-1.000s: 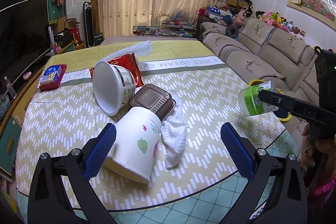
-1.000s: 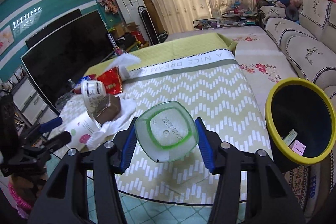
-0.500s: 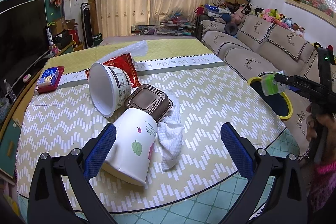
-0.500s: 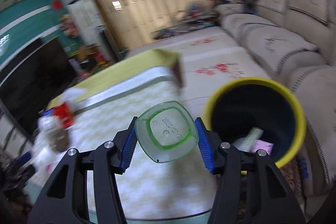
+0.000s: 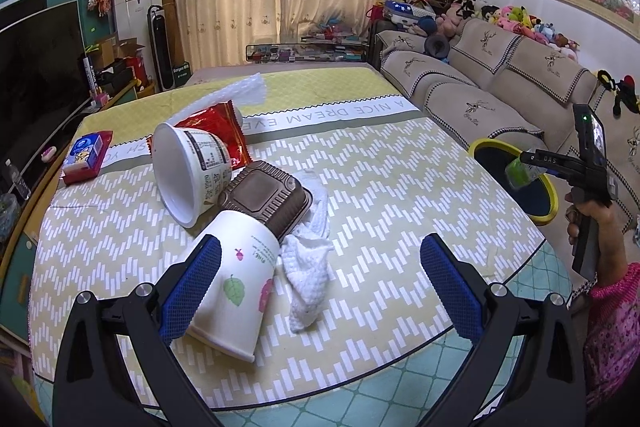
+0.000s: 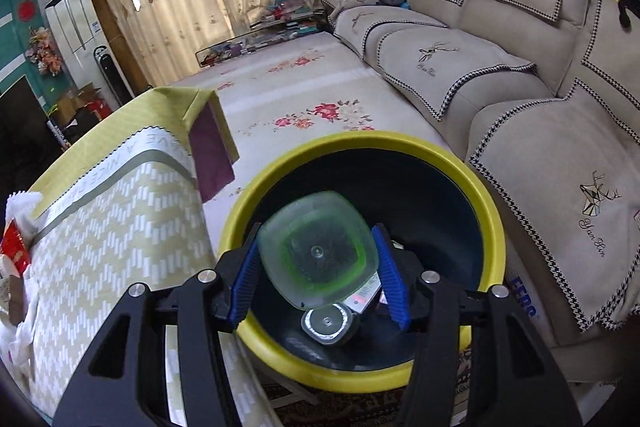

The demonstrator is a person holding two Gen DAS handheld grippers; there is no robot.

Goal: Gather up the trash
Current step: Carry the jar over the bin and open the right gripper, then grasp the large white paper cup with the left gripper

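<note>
Trash still covered the table [image 5: 400,187] in the left wrist view: a white paper cup [image 5: 236,279] on its side at lower centre, with leaf and fruit prints, a brown ribbed plastic lid [image 5: 266,195] touching its upper end, a white tub [image 5: 190,167] tipped over at centre left, a red wrapper [image 5: 216,129] behind the tub, and a crumpled white napkin [image 5: 308,267] just right of the cup. Our left gripper [image 5: 316,287] stood wide open, its blue pads apart, the left one overlapping the cup; we could not tell whether it touched.

In the right wrist view, our right gripper [image 6: 316,269] clamped a clear plastic bottle [image 6: 318,251], seen end-on at lower centre: a rounded square base with a green band showing through. It hung over the mouth of the yellow-rimmed bin [image 6: 494,227], whose dark inside held a few scraps. In the left view the same bottle showed small at the right edge, over the bin, held by a hand [image 5: 588,215] in a pink sleeve.
</note>
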